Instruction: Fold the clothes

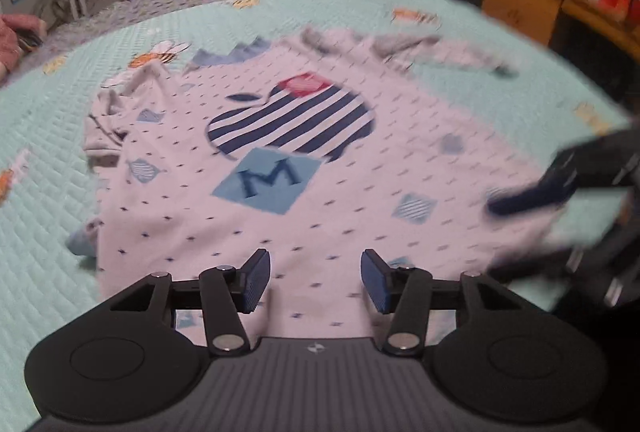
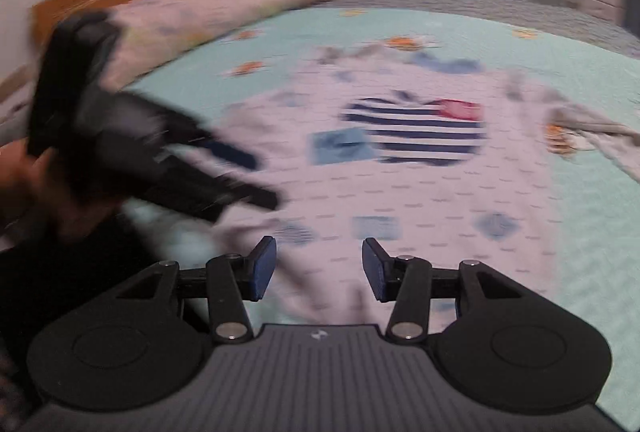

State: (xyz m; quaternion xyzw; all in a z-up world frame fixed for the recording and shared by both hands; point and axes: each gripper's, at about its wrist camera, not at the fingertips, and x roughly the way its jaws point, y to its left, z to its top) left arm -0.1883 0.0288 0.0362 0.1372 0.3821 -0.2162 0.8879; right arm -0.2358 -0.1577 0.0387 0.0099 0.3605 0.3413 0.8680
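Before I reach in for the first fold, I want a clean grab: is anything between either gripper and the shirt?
Nothing visible. The shirt lies flat on the quilt, directly beneath the left gripper and right gripper, jaws open.

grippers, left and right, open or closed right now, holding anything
Left gripper: open, jaws spread above the shirt, holding nothing.
Right gripper: open, jaws spread above the same shirt, holding nothing.
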